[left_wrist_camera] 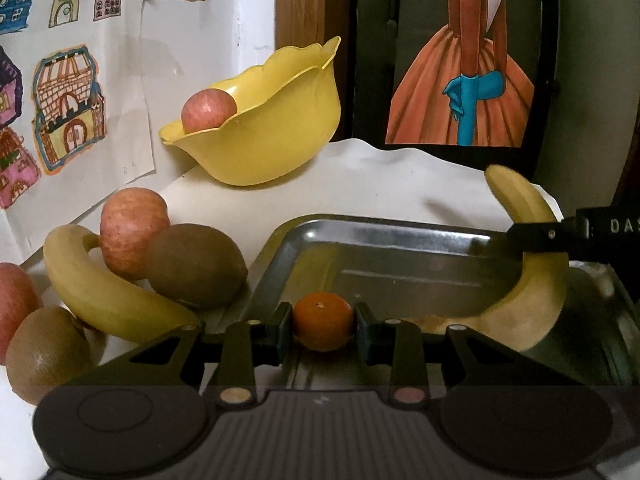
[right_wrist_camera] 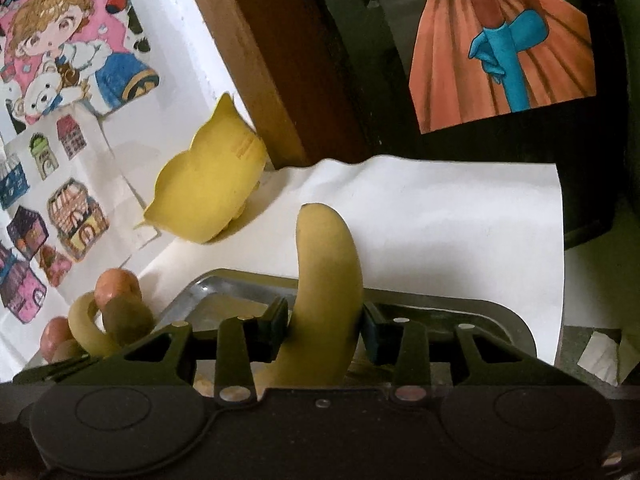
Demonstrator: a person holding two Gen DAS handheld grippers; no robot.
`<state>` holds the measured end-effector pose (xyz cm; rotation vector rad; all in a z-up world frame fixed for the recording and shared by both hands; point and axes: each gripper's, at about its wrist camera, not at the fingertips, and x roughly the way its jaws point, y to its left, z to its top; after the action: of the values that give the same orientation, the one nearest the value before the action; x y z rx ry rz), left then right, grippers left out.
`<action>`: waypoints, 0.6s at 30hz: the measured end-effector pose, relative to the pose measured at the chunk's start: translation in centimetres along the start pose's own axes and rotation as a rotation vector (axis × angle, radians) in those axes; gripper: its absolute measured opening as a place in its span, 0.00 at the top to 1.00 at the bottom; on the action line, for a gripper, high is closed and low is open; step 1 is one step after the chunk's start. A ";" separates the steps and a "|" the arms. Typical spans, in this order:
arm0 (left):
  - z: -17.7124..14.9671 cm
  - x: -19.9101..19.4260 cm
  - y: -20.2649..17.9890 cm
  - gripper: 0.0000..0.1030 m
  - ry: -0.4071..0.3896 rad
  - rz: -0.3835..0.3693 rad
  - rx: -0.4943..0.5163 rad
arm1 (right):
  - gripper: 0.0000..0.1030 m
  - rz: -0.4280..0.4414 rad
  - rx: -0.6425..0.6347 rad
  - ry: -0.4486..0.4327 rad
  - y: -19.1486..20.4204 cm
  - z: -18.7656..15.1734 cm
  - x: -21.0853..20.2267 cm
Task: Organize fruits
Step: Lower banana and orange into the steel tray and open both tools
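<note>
Left gripper (left_wrist_camera: 323, 326) clamped on a small orange (left_wrist_camera: 322, 320), jaws narrow and pressed against both sides of the fruit, held over the near edge of a metal tray (left_wrist_camera: 360, 236). Right gripper (right_wrist_camera: 325, 330) closed on a banana (right_wrist_camera: 326, 280), jaws gripping its middle, upper tip pointing upward above the tray (right_wrist_camera: 500, 312); same banana (left_wrist_camera: 532, 264) seen from the left wrist view at the right side of the tray, lower end down inside it, crossed by a black finger (left_wrist_camera: 536, 236) of the right gripper. Tray resting on white paper (left_wrist_camera: 400, 184) spread over the worktop. Yellow bowl (left_wrist_camera: 272, 128) with scalloped rim standing beyond the tray at the back left, tilted, near the wall, one red apple (left_wrist_camera: 208, 114) inside it; bowl (right_wrist_camera: 208, 192) also visible from the right wrist view, its contents hidden there. Loose fruit grouped on the worktop just left of the tray: second banana (left_wrist_camera: 108, 292) lying curved, apple (left_wrist_camera: 132, 232) behind it, kiwi (left_wrist_camera: 196, 266) beside the tray's left wall, another kiwi (left_wrist_camera: 46, 352) nearer the camera, and part of a further apple (left_wrist_camera: 16, 304) at the frame edge. Children's drawings of houses (left_wrist_camera: 68, 108) on the wall at left; picture of a figure in an orange skirt (left_wrist_camera: 460, 92) on the dark surface behind.
</note>
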<state>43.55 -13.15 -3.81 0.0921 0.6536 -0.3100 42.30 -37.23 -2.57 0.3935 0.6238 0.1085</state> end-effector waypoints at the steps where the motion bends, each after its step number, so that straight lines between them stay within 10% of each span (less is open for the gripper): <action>1: 0.0 0.0 -0.1 0.64 -0.002 0.002 0.002 | 0.59 -0.002 -0.006 0.007 0.2 -0.1 -0.1; 8: -0.2 -0.1 -0.2 0.64 0.000 0.006 0.001 | 0.52 -0.014 -0.049 0.030 0.7 -0.7 -0.5; 18: -0.1 -2.5 -0.2 0.30 -0.036 0.004 -0.026 | 0.21 -0.023 -0.131 -0.036 2.1 -1.2 -3.8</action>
<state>41.54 -12.70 -2.34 0.0632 0.6218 -0.2983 38.55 -35.71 -0.52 0.2609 0.5822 0.1196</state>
